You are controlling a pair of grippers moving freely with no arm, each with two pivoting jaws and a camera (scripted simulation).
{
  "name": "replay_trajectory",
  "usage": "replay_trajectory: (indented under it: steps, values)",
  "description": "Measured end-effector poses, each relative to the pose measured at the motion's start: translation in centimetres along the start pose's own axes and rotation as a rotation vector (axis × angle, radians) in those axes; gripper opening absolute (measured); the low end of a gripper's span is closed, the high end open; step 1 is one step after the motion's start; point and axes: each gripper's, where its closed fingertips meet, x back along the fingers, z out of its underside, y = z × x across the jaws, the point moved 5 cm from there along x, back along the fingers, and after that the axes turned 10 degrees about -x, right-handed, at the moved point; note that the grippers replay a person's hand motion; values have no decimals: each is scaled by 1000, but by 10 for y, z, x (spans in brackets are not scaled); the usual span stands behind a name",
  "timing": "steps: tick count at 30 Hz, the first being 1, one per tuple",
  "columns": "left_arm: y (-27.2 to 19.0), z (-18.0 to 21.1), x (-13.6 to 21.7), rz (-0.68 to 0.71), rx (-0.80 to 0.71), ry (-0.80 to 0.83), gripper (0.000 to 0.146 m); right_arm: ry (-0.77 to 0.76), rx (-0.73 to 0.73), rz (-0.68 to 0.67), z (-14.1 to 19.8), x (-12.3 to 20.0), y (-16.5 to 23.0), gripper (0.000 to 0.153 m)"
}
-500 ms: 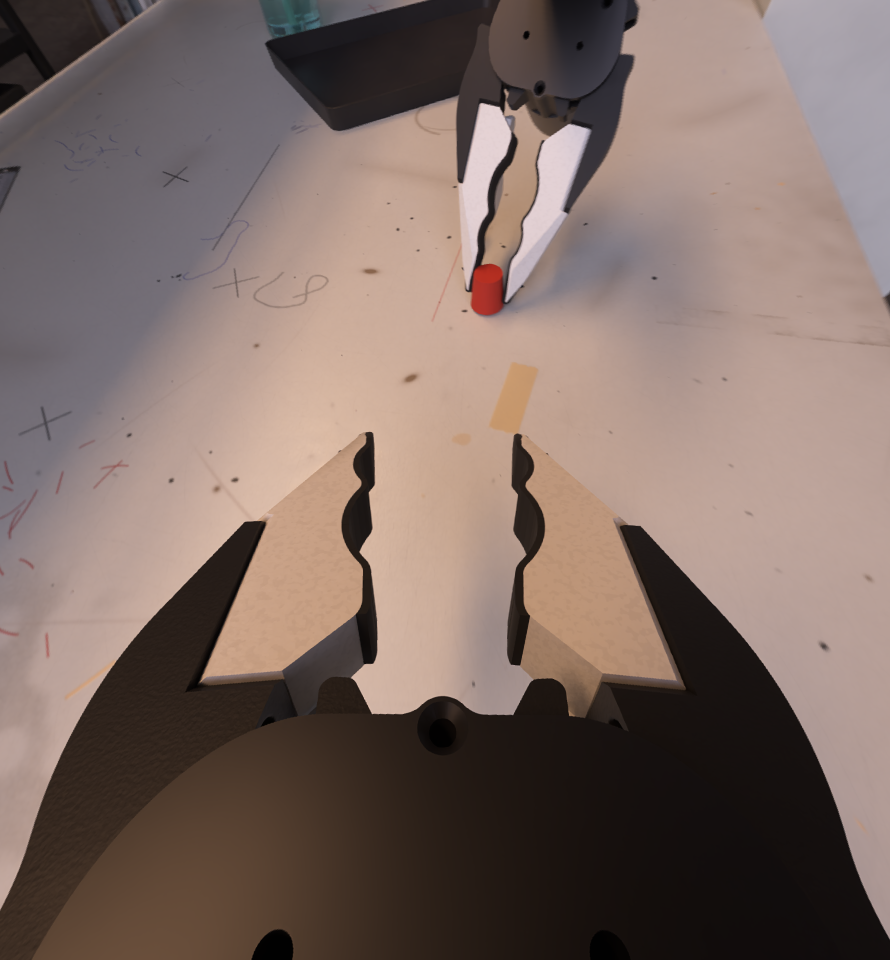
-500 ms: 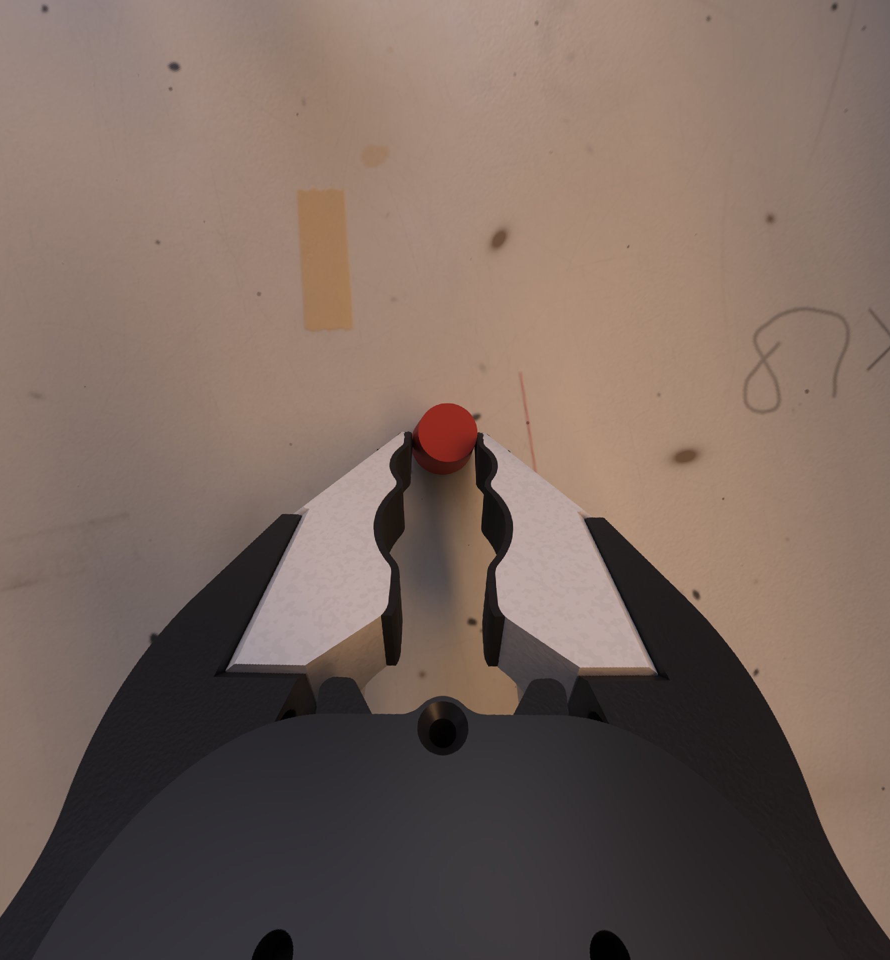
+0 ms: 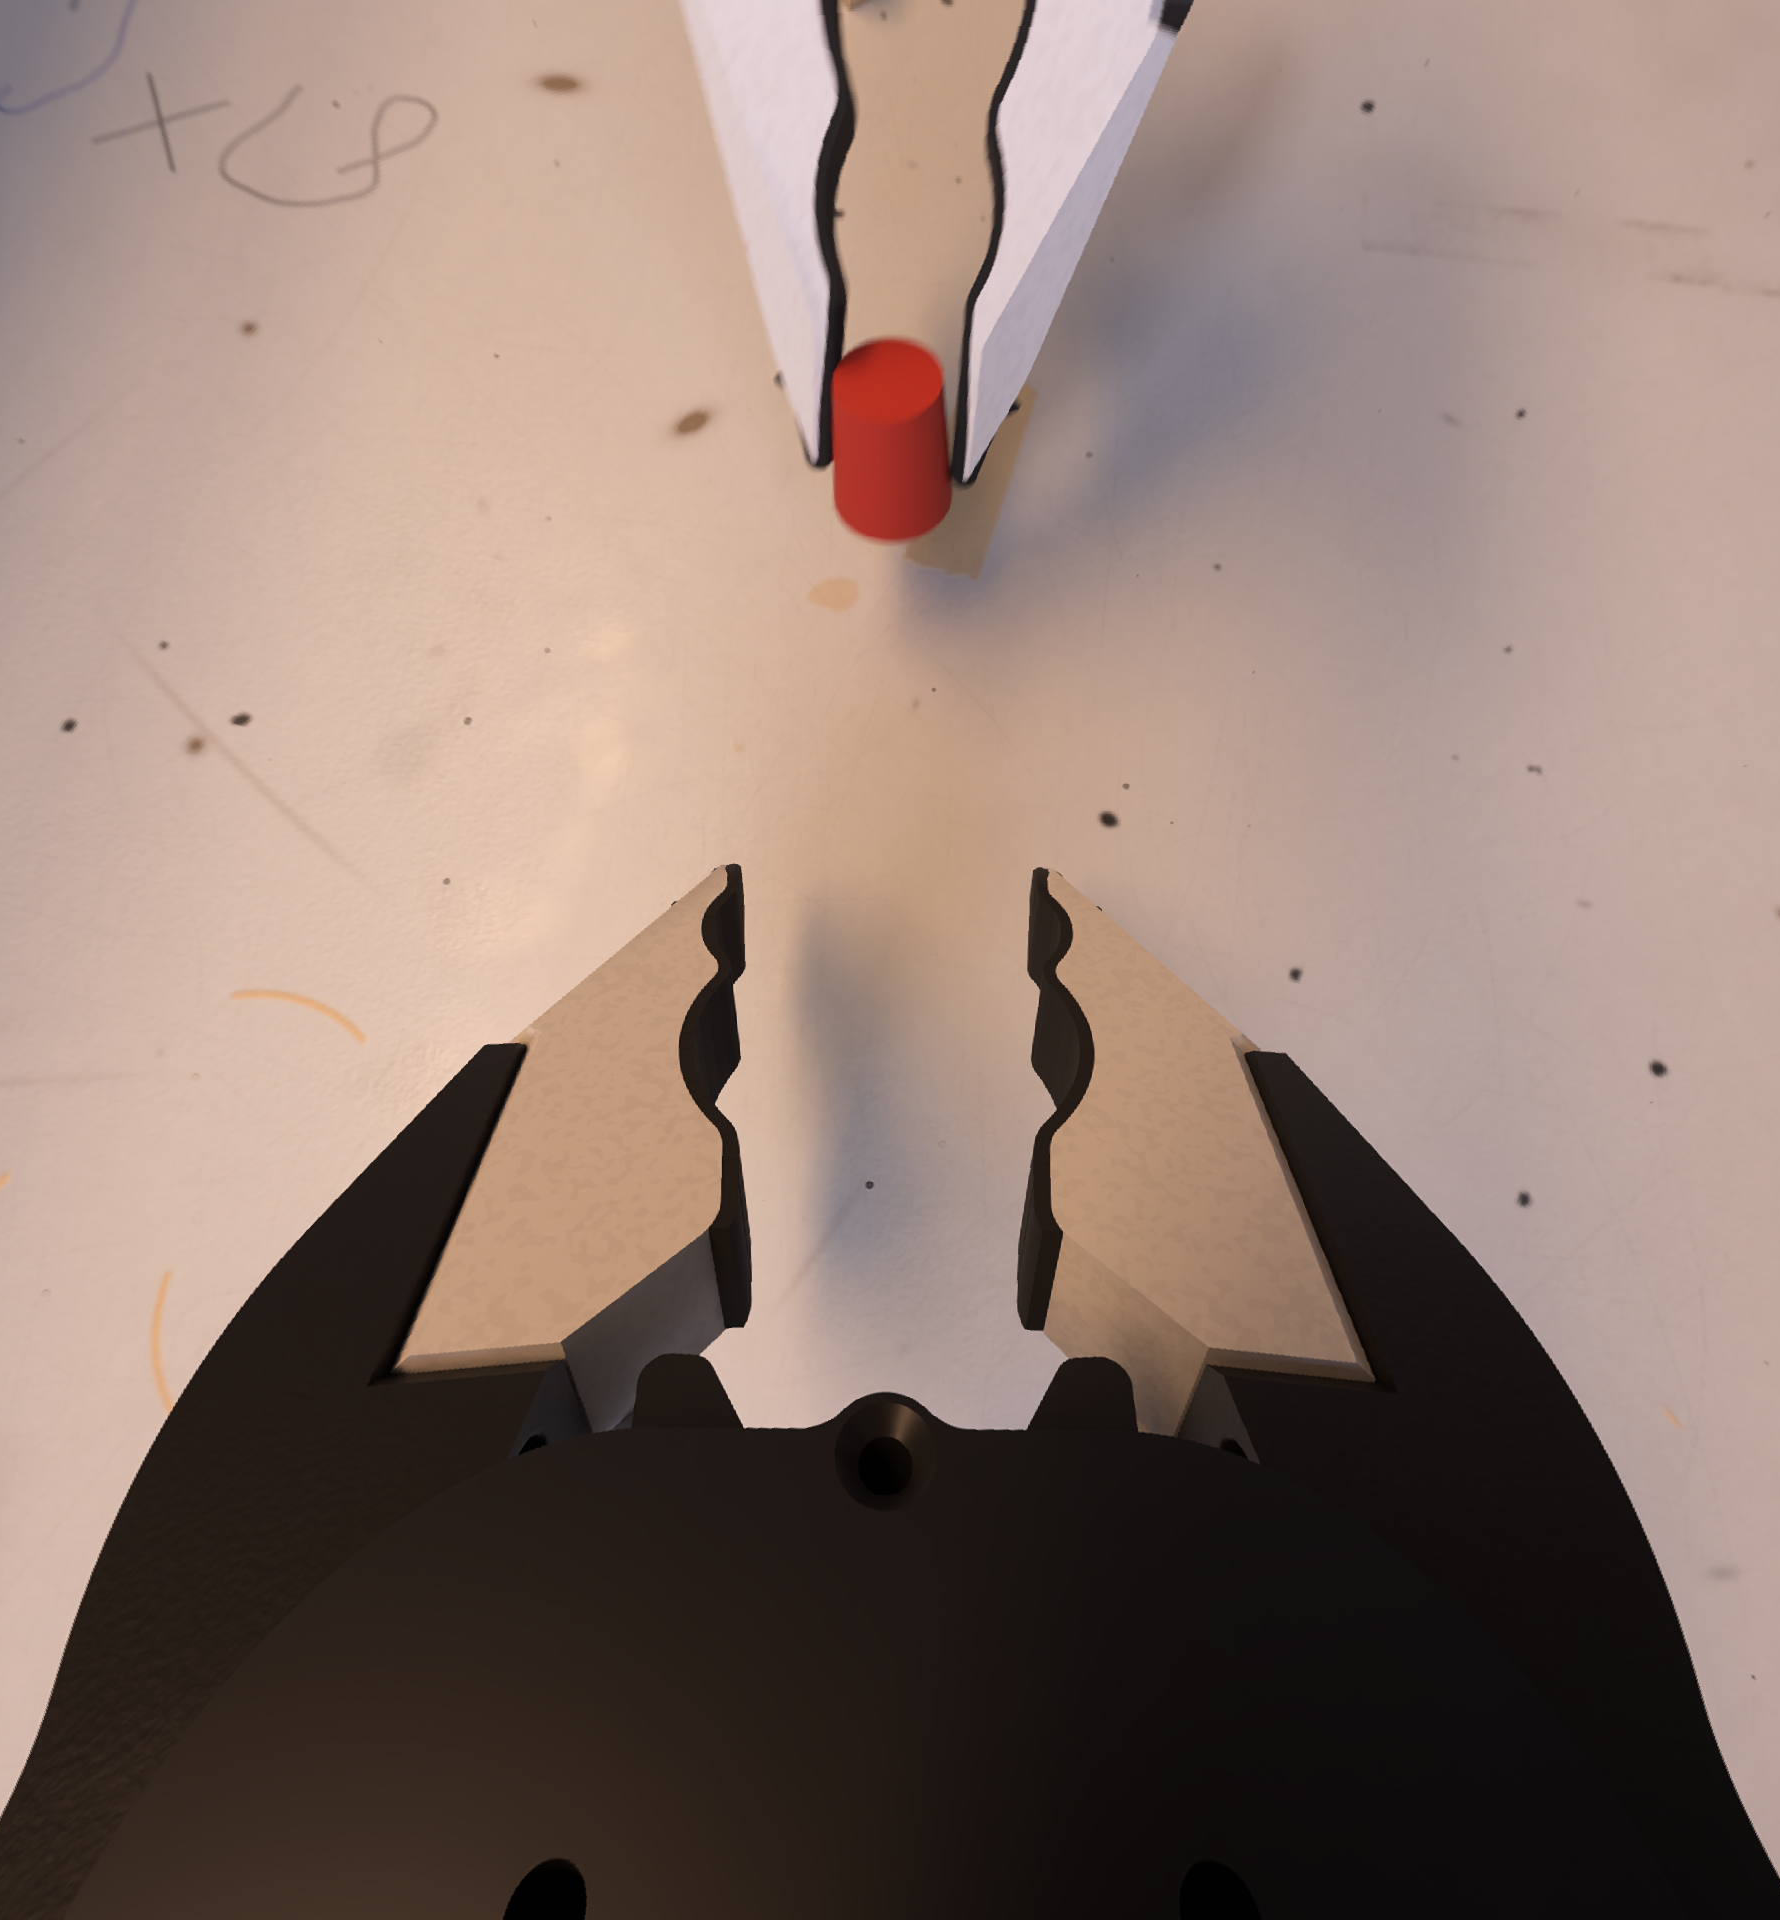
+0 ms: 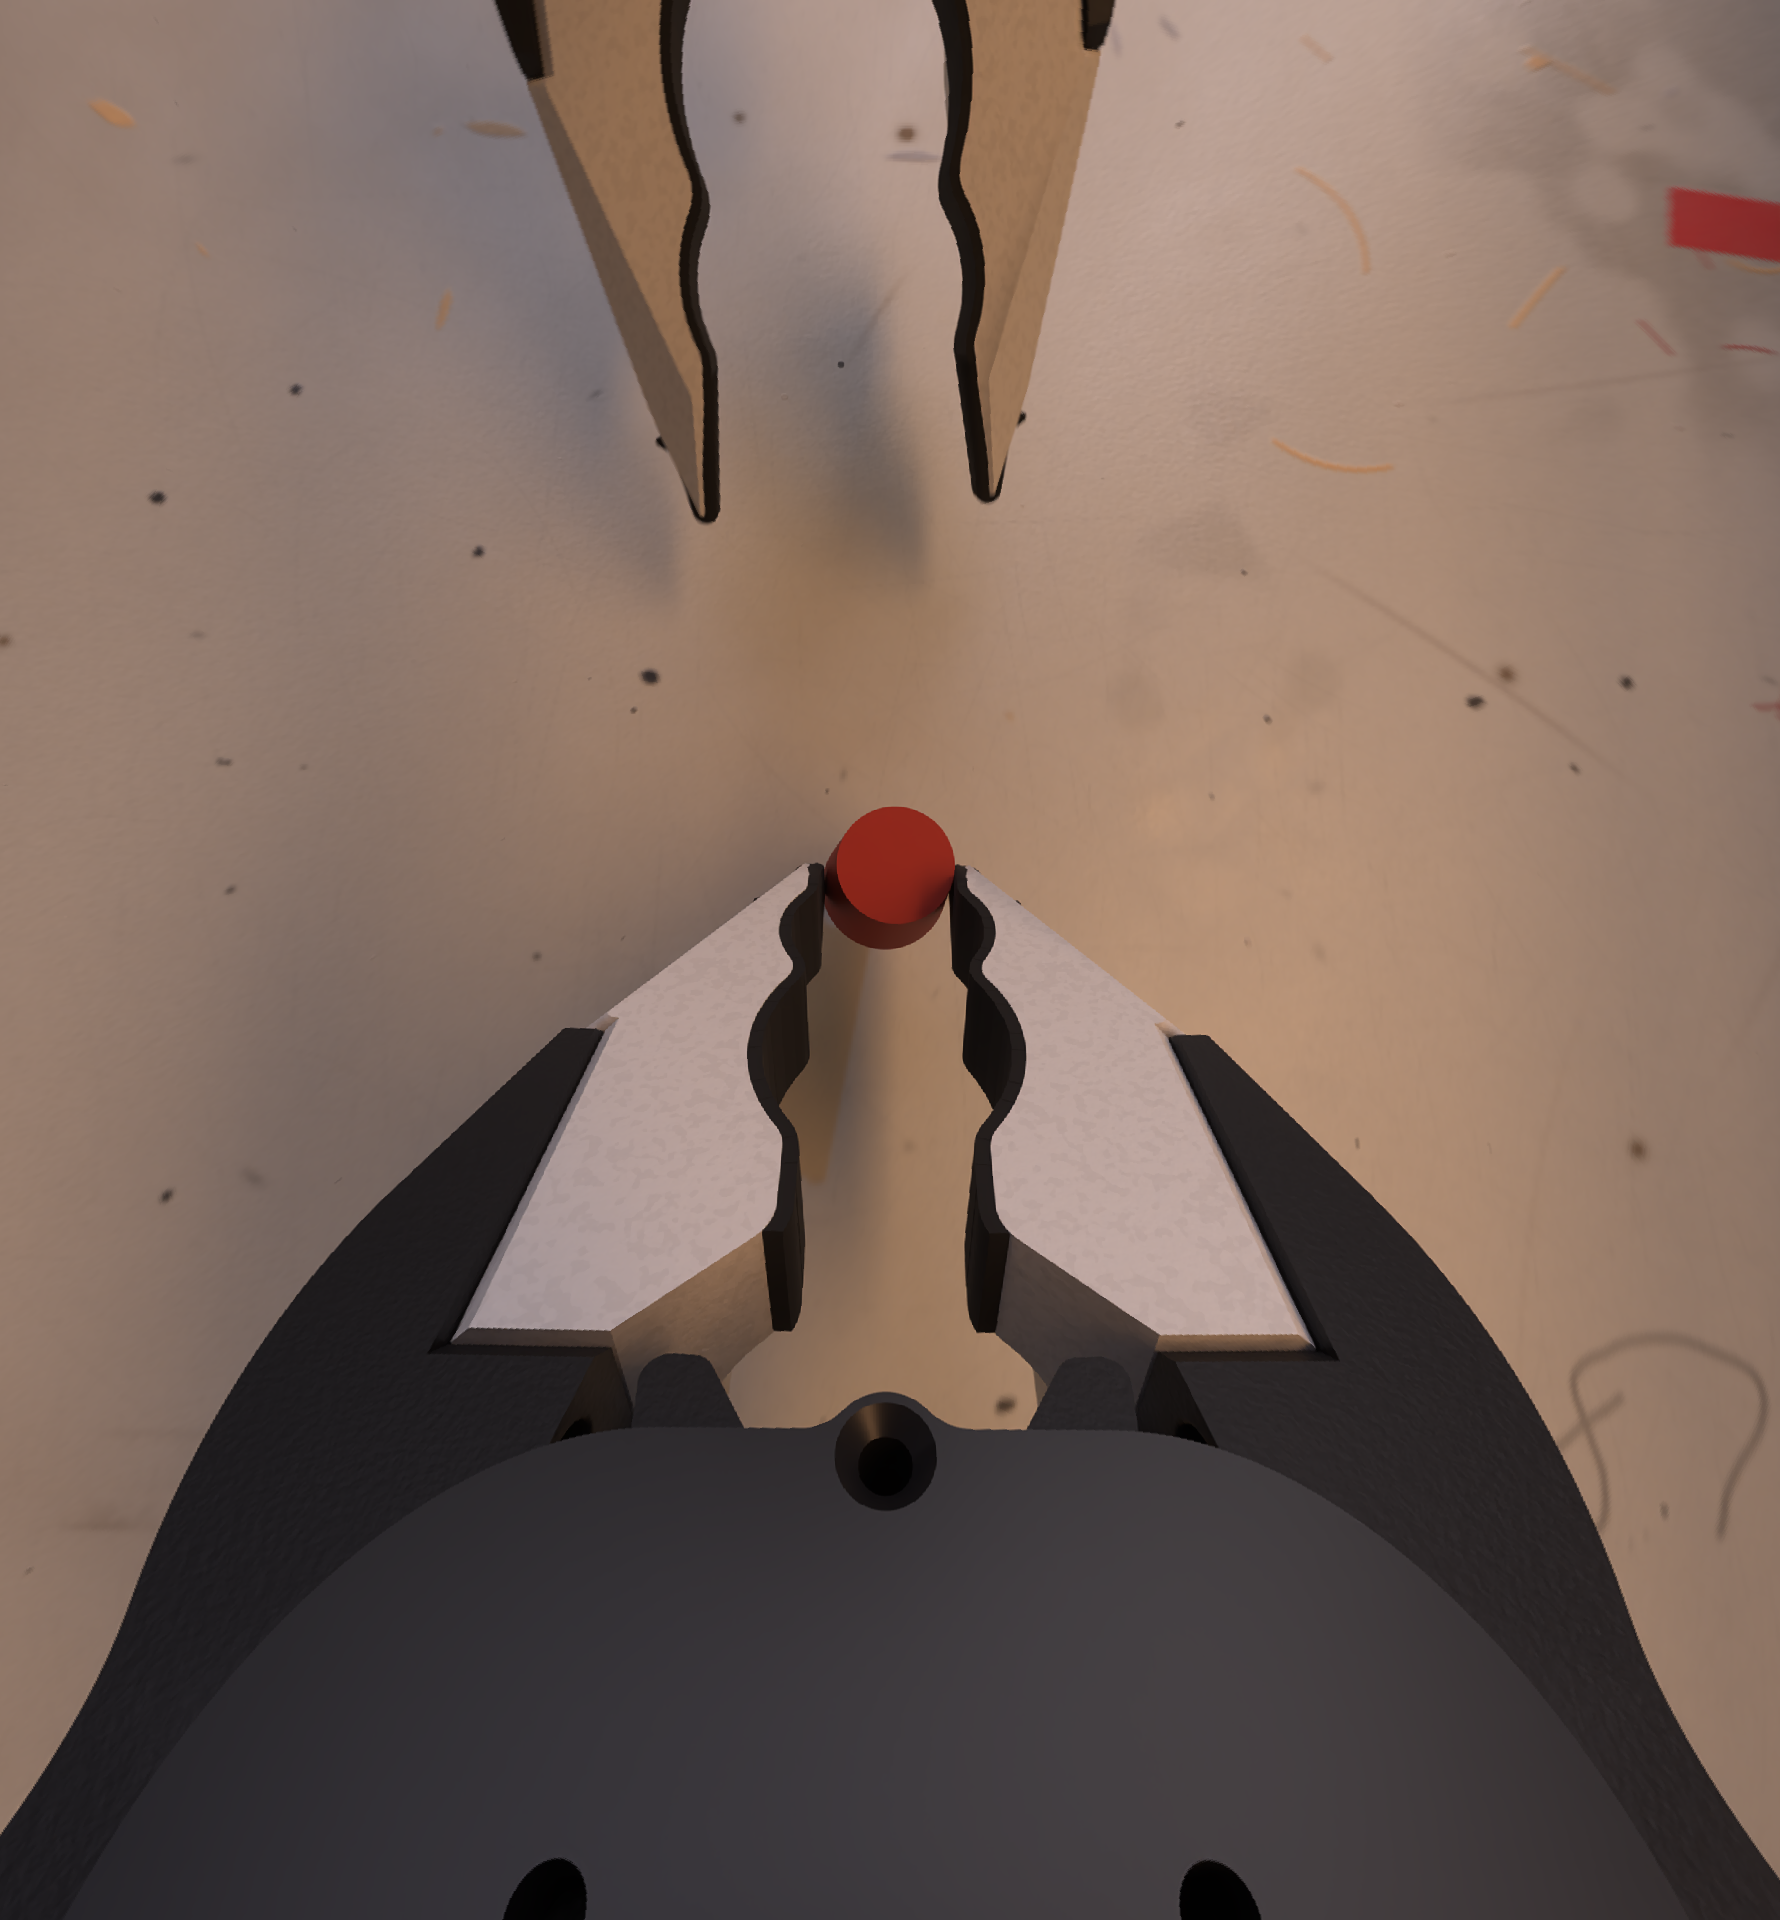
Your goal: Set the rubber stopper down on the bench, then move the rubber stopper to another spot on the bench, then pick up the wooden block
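Observation:
The red rubber stopper point(image 4: 890, 878) is pinched between the white fingertips of my right gripper point(image 4: 888, 881), a little above the pale bench. In the left wrist view the stopper point(image 3: 888, 442) shows tapered, narrow end down, held by the right gripper point(image 3: 888, 462) coming in from the top. My left gripper point(image 3: 886, 883) is open and empty, low over the bench, facing the stopper from a short way off. It also shows in the right wrist view point(image 4: 844, 504) at the top. No wooden block is in view.
A strip of tan tape point(image 3: 969, 530) lies on the bench just behind the stopper. A red rectangle point(image 4: 1727, 223) lies at the far right of the right wrist view. Pencil marks, specks and scratches cover the bench point(image 3: 346, 623).
The right gripper has carried the stopper toward the left gripper, over the tan tape. The left gripper has tipped down and closer; the tray and far bench have left its view.

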Motion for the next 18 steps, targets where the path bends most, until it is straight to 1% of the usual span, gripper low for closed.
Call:
replay_trajectory:
  steps: [4,9,10,11,12,18]
  values:
    - [0,2,-5,-4,-1,28,53,57,18,-25,-7,-23,-8,24]
    - [2,1,-9,9,12,36,48,80,29,-27,-9,-34,-11,25]
    - [3,1,-10,11,13,40,47,74,26,-24,-9,-34,-12,41]
    - [4,1,-11,11,13,44,46,69,22,-21,-9,-33,-12,49]
    - [5,0,-12,9,14,45,46,66,21,-18,-9,-33,-13,52]
    - [10,-2,-14,-2,22,45,40,67,14,-17,-6,-32,-13,52]
